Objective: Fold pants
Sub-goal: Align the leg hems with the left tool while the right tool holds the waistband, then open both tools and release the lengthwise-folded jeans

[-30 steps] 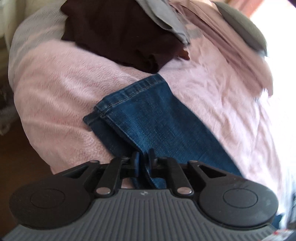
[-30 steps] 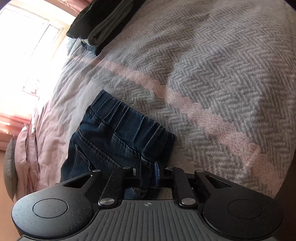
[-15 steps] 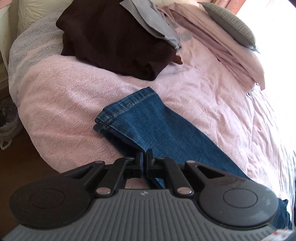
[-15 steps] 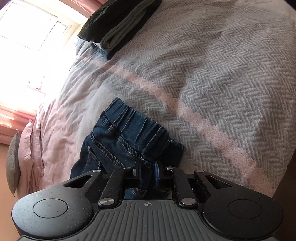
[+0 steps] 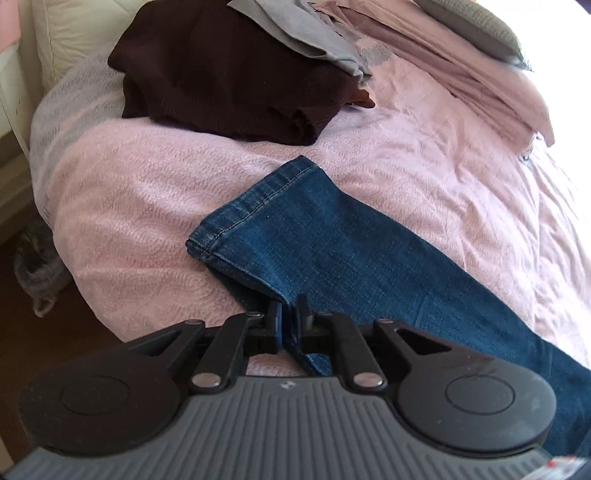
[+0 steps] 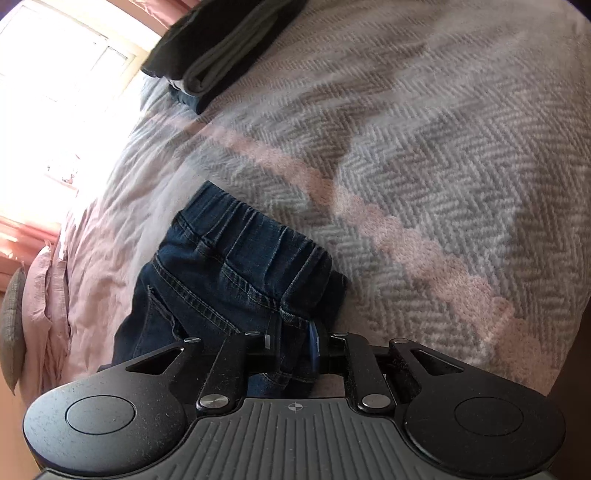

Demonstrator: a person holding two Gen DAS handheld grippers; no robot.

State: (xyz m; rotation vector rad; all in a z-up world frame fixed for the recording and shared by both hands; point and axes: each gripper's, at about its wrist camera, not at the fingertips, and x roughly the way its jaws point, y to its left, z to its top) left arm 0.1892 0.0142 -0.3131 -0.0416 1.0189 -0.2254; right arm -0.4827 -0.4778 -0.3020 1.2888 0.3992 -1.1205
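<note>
Left gripper (image 5: 289,317): closed on leg edge of jeans (image 5: 332,236) near hem.
Right gripper (image 6: 293,341): clamped on waistband corner.
Jeans: laid flat on pink bedspread (image 5: 147,192), near dark folded clothes (image 5: 229,66).

Pink-covered bed (image 5: 155,206), blue jeans (image 5: 332,236), dark folded clothes (image 5: 229,70); grey pillow (image 5: 469,26)
</note>
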